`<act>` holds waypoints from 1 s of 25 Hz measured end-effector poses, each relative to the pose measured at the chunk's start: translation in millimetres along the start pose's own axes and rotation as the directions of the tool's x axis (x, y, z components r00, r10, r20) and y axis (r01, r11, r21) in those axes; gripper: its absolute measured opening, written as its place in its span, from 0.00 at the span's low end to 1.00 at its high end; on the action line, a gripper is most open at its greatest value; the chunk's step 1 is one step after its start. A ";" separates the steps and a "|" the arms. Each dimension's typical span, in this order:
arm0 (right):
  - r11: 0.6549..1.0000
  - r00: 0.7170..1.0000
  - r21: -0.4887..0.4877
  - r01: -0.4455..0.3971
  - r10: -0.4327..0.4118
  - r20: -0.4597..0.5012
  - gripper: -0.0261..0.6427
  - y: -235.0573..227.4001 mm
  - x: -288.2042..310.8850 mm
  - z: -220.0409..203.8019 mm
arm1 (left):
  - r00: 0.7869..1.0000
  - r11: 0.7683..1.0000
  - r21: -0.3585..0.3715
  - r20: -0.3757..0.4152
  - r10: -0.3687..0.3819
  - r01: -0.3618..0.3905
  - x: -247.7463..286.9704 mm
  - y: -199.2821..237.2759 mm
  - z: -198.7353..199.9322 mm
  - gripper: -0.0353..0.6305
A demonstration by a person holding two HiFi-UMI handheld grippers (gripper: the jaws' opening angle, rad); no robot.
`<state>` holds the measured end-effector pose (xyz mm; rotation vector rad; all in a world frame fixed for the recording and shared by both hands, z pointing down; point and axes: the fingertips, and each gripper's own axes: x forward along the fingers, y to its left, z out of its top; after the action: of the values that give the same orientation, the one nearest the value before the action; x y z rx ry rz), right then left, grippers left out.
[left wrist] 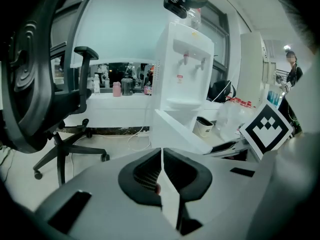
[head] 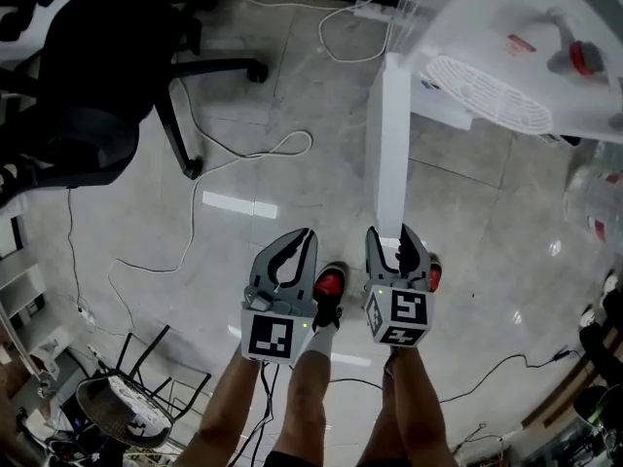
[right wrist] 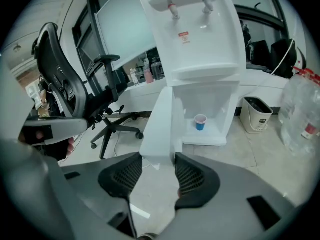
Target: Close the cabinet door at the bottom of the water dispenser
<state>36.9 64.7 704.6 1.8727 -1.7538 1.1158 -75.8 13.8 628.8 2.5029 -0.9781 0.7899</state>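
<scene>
While door (right wrist: 159,119) stands open, label (right wrist: 183,35) unreadable

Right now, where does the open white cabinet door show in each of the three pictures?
Head view: the cabinet door is the narrow white strip right of centre, seen from above.
Left gripper view: centre, a white panel whose top edge slants down to the right.
Right gripper view: centre, swung out toward the camera.
Shared landmark: the water dispenser that the door hangs from, in all three views.
</scene>
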 end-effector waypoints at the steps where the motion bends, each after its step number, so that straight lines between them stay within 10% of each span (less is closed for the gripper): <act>1: 1.000 1.000 0.000 0.001 -0.001 0.001 0.36 -4.7 -1.8 -0.2 | 1.000 1.000 0.003 -0.001 -0.003 0.003 1.9 -4.6 1.2 0.10; 25: 0.998 0.995 0.003 0.069 -0.069 0.072 0.35 -97.8 -20.1 15.9 | 1.000 0.998 0.055 -0.008 -0.026 0.027 39.2 -66.6 14.6 0.11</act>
<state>136.0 84.5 705.3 1.9809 -1.7127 1.0358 0.1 33.6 633.9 2.5519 -0.9310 0.8282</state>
